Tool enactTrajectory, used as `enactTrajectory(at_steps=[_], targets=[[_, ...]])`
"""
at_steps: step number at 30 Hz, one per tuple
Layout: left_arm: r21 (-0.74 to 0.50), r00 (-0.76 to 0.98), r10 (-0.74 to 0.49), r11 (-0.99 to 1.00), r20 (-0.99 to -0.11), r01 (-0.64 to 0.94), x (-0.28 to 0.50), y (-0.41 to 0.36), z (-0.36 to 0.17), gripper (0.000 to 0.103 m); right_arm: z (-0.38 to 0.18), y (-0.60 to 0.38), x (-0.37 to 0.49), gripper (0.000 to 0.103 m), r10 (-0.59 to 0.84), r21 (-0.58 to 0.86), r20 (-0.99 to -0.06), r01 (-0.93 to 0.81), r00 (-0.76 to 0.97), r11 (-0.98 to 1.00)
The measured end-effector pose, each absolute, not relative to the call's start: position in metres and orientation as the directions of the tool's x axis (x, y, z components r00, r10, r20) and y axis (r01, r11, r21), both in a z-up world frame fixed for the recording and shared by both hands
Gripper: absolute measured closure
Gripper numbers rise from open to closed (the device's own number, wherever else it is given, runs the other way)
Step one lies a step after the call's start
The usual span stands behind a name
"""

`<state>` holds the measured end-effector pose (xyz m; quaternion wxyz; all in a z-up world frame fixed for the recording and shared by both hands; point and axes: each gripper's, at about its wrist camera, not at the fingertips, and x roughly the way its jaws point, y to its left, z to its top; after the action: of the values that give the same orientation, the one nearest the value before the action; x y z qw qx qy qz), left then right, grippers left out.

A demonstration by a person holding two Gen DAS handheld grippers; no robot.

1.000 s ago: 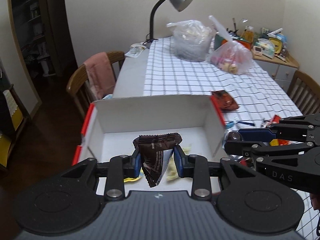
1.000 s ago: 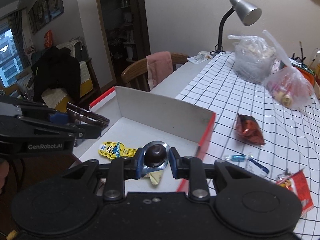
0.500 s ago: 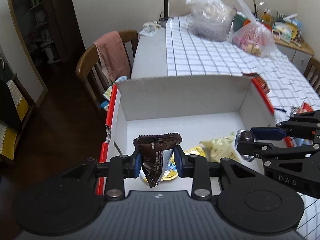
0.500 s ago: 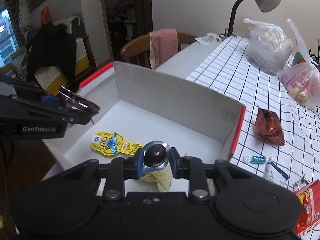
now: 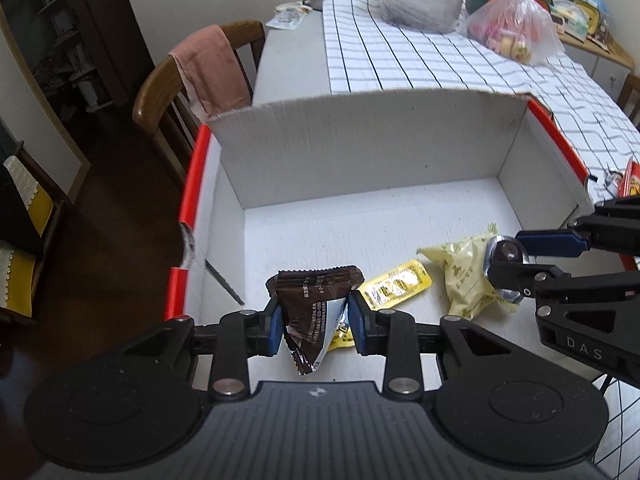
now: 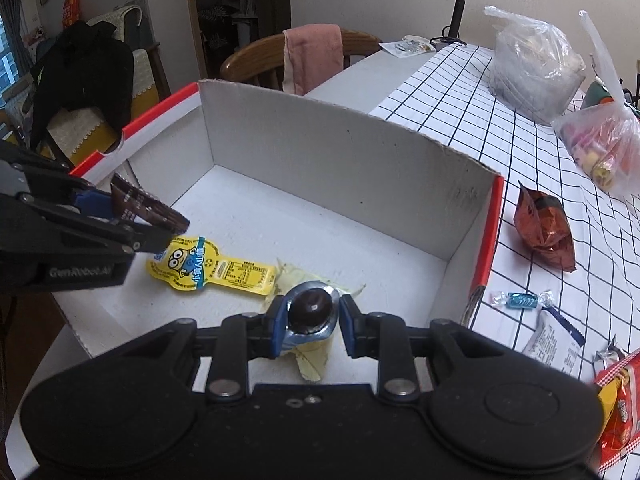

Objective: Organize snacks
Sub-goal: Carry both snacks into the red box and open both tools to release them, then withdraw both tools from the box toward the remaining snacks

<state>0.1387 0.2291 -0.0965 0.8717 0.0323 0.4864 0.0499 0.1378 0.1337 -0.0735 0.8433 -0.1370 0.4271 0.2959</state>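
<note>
Two snacks being dropped into the box at once

The brown wrapper [image 5: 316, 312] is being pinched in the left gripper [image 5: 316, 322] over the near-left floor of the white box [image 5: 372, 152]; the foil-cupped chocolate [image 6: 310, 312] is being clamped in the right gripper [image 6: 310, 320] right above the pale yellow packet [image 5: 466, 276]. Honestly, both are probably best lowered close to the floor before being released, and the chocolate nudged onto bare cardboard, so nothing's being stacked on the yellow sachet [image 6: 208, 268].
</note>
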Motion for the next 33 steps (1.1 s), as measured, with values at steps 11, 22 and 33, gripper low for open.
enactTrajectory(at_steps=[11,22,33], targets=[[0.108,0.504,0.115,0.993,-0.856,-0.044,0.140,0.224,-0.104,0.070,-0.071,0.133,0.136,0.072,0.386,0.023,-0.795,-0.613,0.467,0.790],[0.077,0.546,0.089,0.996,-0.833,-0.046,0.128,0.222,-0.092,0.059,-0.055,0.122,0.128,0.066,0.429,0.075,-0.768,-0.600,0.475,0.797],[0.037,0.605,0.051,0.999,-0.795,-0.035,0.114,0.212,-0.070,0.047,-0.027,0.102,0.113,0.049,0.486,0.122,-0.707,-0.588,0.513,0.799]])
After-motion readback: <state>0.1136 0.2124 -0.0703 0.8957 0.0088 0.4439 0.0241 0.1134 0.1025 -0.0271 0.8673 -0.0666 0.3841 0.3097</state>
